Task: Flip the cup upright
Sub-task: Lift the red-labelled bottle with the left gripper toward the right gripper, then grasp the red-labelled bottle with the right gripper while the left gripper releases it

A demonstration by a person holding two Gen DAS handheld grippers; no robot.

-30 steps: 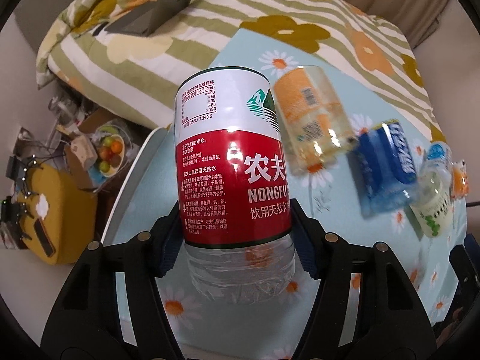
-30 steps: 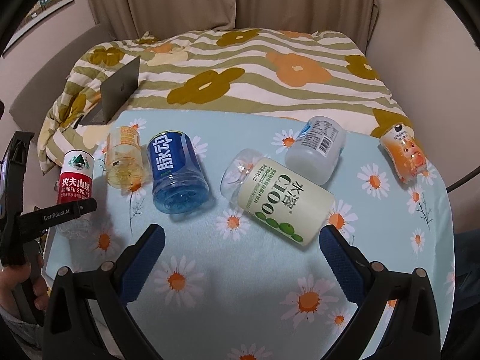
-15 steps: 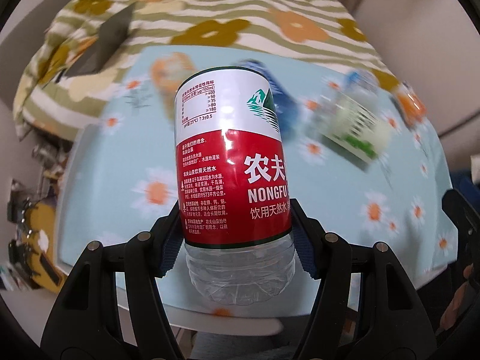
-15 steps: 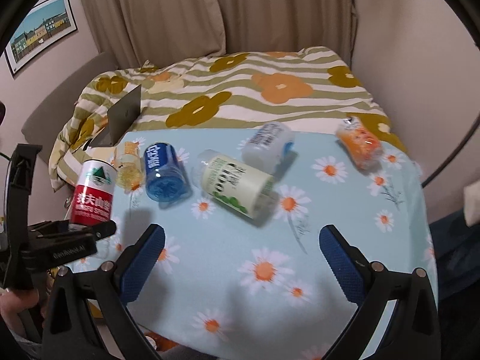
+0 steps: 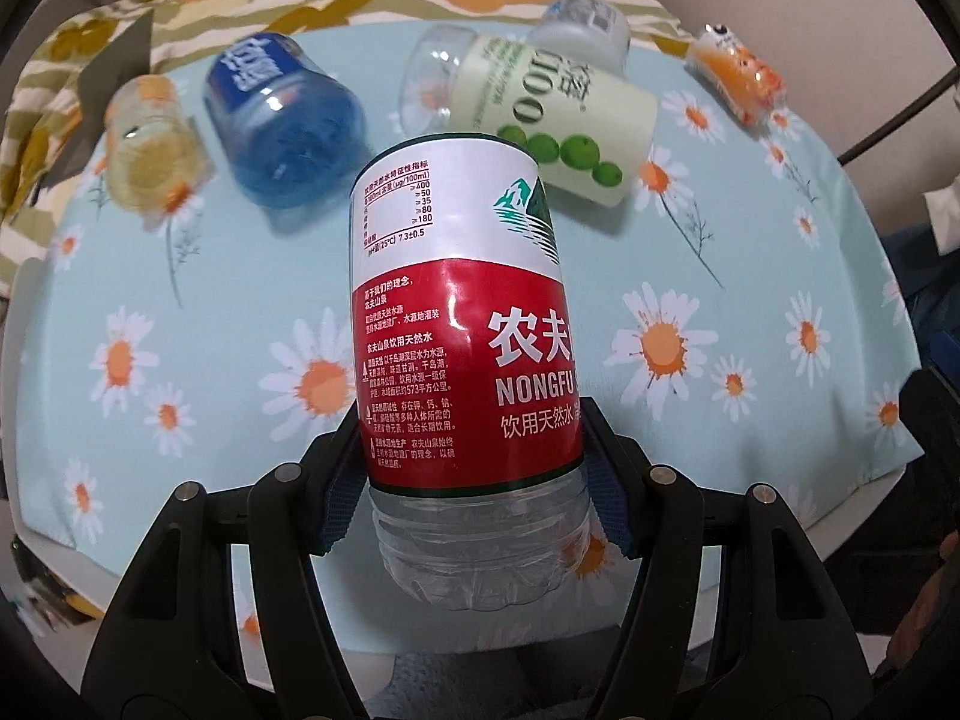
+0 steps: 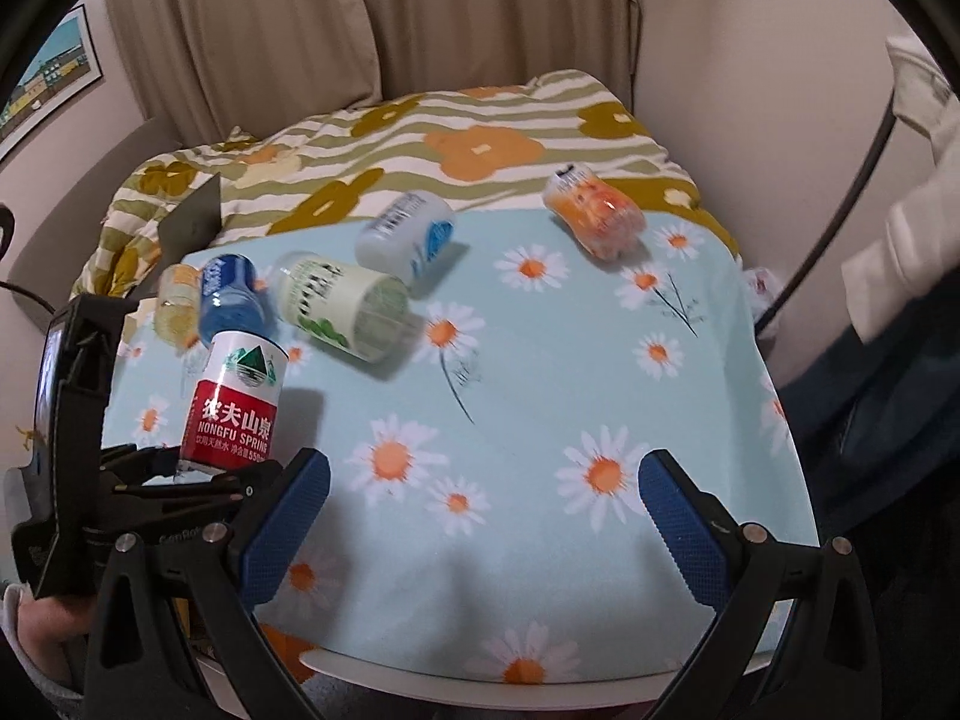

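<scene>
My left gripper (image 5: pixel 474 480) is shut on a clear cup with a red and white Nongfu label (image 5: pixel 462 324), cut from a bottle. It holds the cup upright above the near left part of the daisy tablecloth (image 5: pixel 750 276). The same cup (image 6: pixel 237 405) and left gripper (image 6: pixel 198 471) show at the left of the right wrist view. My right gripper (image 6: pixel 480 516) is open and empty over the table's near edge.
Several cups lie on their sides at the far side of the table: yellow (image 5: pixel 150 150), blue (image 5: pixel 288 114), pale green C100 (image 5: pixel 552 114), white (image 6: pixel 408 234) and orange (image 6: pixel 597 216). A striped floral blanket (image 6: pixel 420 144) lies behind; a laptop (image 6: pixel 192 222) rests on it.
My left gripper has swung right with the Nongfu cup, from the table's left edge to over the near left cloth. My right gripper has pulled back and risen, staying open.
</scene>
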